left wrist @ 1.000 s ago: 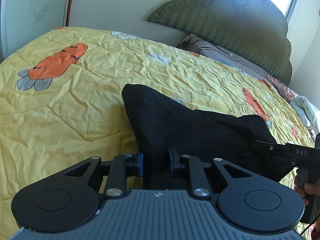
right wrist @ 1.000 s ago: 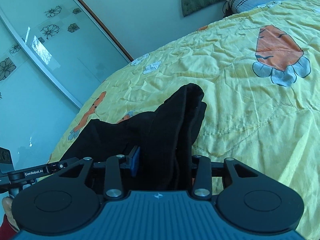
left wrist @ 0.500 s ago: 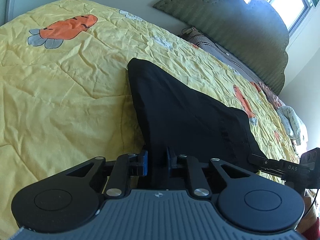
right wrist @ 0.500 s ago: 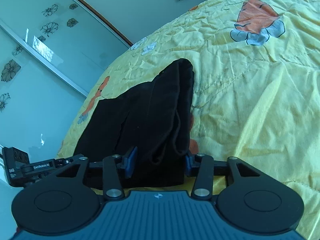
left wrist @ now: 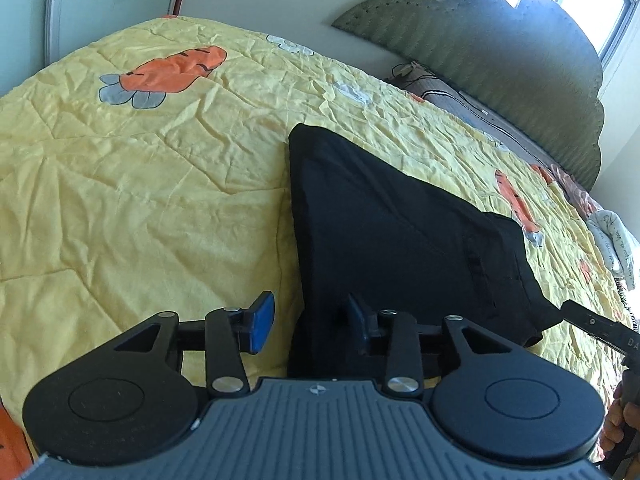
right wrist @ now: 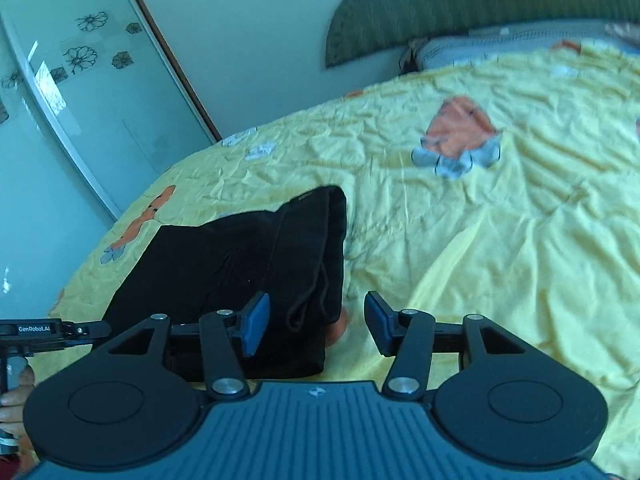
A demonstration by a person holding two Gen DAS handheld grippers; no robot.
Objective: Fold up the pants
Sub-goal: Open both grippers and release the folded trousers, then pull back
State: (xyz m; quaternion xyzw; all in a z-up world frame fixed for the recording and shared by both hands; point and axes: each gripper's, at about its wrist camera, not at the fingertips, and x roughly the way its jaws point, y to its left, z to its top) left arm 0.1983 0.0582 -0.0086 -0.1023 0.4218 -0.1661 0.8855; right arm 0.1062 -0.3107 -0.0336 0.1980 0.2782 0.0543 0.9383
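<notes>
Bedroom: quilted bed (left wrist: 140, 184), padded headboard (left wrist: 500, 64)

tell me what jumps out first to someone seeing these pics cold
The black pants stand out first, folded flat on the bright yellow carrot-print quilt that fills both views. Next come the blue-padded left tongs and right tongs in the foreground; both have just been opening and stand apart, gripping nothing.
</notes>
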